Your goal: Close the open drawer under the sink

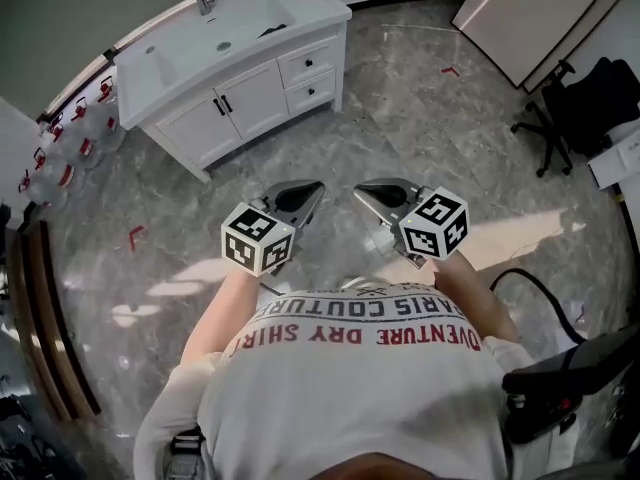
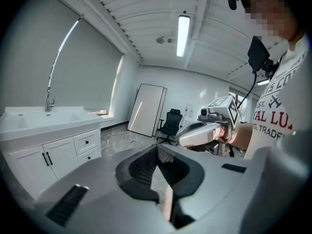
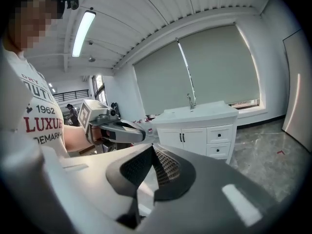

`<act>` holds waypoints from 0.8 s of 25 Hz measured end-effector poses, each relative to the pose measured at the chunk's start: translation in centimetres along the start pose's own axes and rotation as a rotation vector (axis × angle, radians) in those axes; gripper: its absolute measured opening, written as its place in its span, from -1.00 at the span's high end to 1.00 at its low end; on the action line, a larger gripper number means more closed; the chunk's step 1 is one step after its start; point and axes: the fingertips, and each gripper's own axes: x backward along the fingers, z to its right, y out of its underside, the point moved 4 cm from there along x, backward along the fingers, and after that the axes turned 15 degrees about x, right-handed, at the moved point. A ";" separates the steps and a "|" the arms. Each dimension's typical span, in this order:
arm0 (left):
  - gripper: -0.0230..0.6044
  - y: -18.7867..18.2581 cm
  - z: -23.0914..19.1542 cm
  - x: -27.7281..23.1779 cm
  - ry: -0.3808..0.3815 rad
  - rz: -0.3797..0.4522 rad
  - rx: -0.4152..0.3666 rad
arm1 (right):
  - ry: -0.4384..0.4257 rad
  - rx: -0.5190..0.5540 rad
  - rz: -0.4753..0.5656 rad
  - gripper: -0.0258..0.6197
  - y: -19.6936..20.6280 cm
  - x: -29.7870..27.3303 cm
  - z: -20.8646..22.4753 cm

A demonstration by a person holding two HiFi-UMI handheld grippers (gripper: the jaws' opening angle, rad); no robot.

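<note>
Before the vanity (image 1: 250, 98), left tongs (image 1: 316, 187), right tongs (image 1: 360, 191) closed.

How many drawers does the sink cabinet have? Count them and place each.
2: the upper drawer and lower drawer, stacked at one end of the sink cabinet, beside its doors. None seems hidden.

Floor (image 1: 400, 138): grey marble tile.
We log a white cabinet (image 1: 250, 98) standing on it, a black chair (image 1: 590, 103) well apart, red tape marks (image 1: 135, 234) and a black cable (image 1: 545, 290).
</note>
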 end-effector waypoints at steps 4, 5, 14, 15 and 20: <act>0.92 2.7 1.9 3.7 0.010 0.007 -0.025 | 0.026 0.003 0.034 0.92 0.5 0.2 -4.8; 0.92 3.1 2.2 4.4 0.007 0.007 -0.033 | 0.029 -0.001 0.041 0.92 0.5 0.2 -5.6; 0.92 3.8 4.8 7.5 0.018 0.016 -0.039 | 0.041 -0.022 0.055 0.92 -0.1 1.9 -8.7; 0.92 3.9 4.9 7.5 0.019 0.015 -0.041 | 0.043 -0.022 0.057 0.92 0.0 2.0 -8.8; 0.92 5.0 5.7 7.5 0.022 -0.005 -0.039 | 0.043 -0.031 0.067 0.92 0.7 2.5 -9.5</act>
